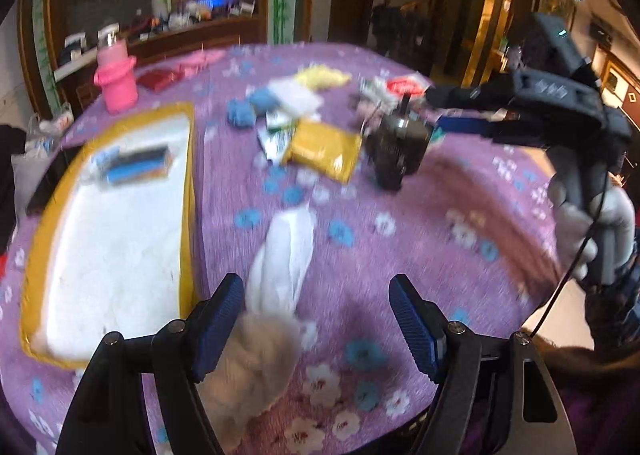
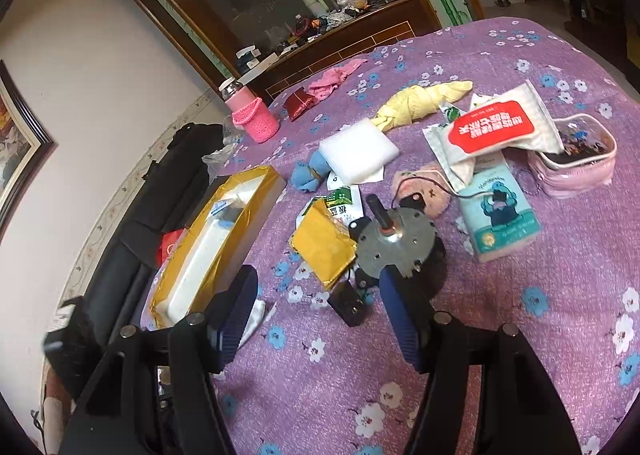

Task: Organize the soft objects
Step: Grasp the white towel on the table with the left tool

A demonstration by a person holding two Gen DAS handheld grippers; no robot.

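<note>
My left gripper (image 1: 316,323) is open just above the purple cloth; a white and tan soft cloth (image 1: 280,267) lies between its fingers, against the left finger (image 1: 218,325). A gold-edged white box (image 1: 108,231) with a blue sponge (image 1: 138,169) in it stands at its left. My right gripper (image 2: 316,315) is open and empty, seen from the side in the left wrist view (image 1: 460,111). Ahead of it lie a blue cloth (image 2: 306,175), a white foam pad (image 2: 358,153), a yellow knotted cloth (image 2: 420,103) and a pink cloth (image 2: 334,81).
A grey motor (image 2: 394,245) and a yellow packet (image 2: 322,247) sit close before the right gripper. A red-and-white wipes pack (image 2: 496,127), a teal pack (image 2: 500,215), a pink pouch (image 2: 572,163) and a pink bottle (image 2: 250,115) stand around. The box also shows there (image 2: 208,247).
</note>
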